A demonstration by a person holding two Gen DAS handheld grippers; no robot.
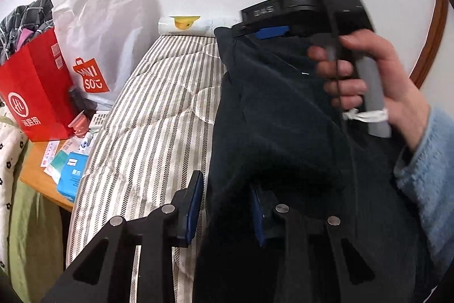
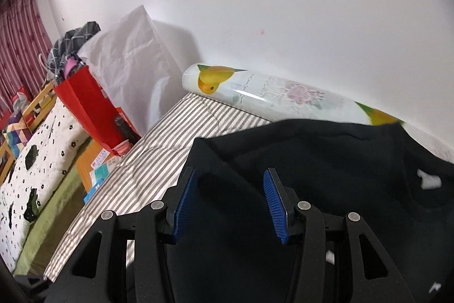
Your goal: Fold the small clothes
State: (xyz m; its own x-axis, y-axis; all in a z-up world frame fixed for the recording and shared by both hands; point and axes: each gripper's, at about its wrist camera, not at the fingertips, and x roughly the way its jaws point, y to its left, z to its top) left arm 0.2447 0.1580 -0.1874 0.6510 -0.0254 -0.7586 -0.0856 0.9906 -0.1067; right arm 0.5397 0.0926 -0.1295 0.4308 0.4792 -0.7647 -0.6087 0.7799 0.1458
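A dark navy garment (image 1: 278,138) lies on the grey-and-white striped mattress (image 1: 159,115). My left gripper (image 1: 227,206) is open, its blue pads either side of the garment's near left edge. My right gripper (image 1: 283,27) shows in the left wrist view at the garment's far edge, held by a hand in a blue sleeve. In the right wrist view the right gripper (image 2: 229,200) is open, with the garment (image 2: 312,161) lying between and below its blue pads. A small white tag (image 2: 428,179) shows on the cloth.
A red paper bag (image 1: 37,93) and a white Miniso bag (image 1: 99,41) stand at the mattress's left side on a wooden table (image 1: 37,169) with small boxes. A rolled floral sheet (image 2: 269,95) lies along the white wall. A black-and-white quilt (image 2: 37,149) is far left.
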